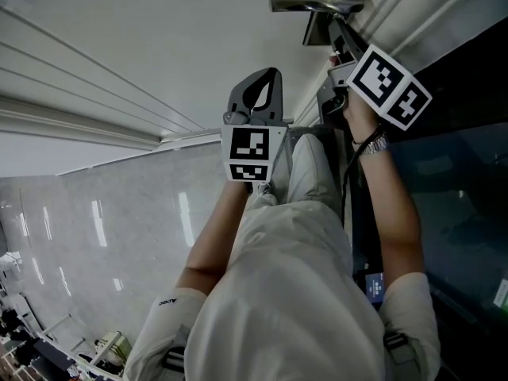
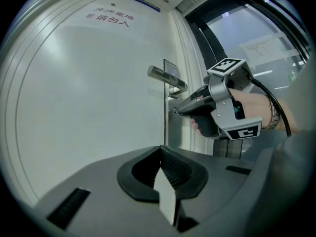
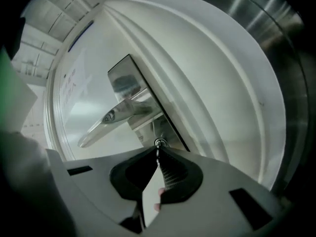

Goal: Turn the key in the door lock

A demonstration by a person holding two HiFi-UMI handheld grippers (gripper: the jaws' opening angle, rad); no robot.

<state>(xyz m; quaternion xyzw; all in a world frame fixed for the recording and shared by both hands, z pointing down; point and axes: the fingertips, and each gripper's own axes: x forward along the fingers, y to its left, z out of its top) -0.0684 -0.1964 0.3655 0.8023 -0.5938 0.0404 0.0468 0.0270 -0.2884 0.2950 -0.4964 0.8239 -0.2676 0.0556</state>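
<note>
A lever handle (image 3: 116,117) sits on a steel plate on the white door (image 2: 89,93), with the round lock cylinder (image 3: 159,142) just below it. My right gripper (image 3: 158,151) has its jaws closed together right at the cylinder, shut on the small key (image 2: 174,110) that sticks out of the lock. In the left gripper view the right gripper (image 2: 178,112) points level at the lock, rolled to one side. My left gripper (image 2: 160,149) hangs back from the door, shut with nothing in it. The head view shows the left gripper (image 1: 266,74) left of the right gripper (image 1: 337,48).
A dark-framed glass panel with a paper notice (image 2: 264,46) stands right of the door. Red print (image 2: 111,15) marks the door's top. The door's moulded frame (image 3: 232,83) runs beside the lock plate. Glossy floor tiles (image 1: 119,221) lie below, and the person's trousers (image 1: 294,236) fill the middle.
</note>
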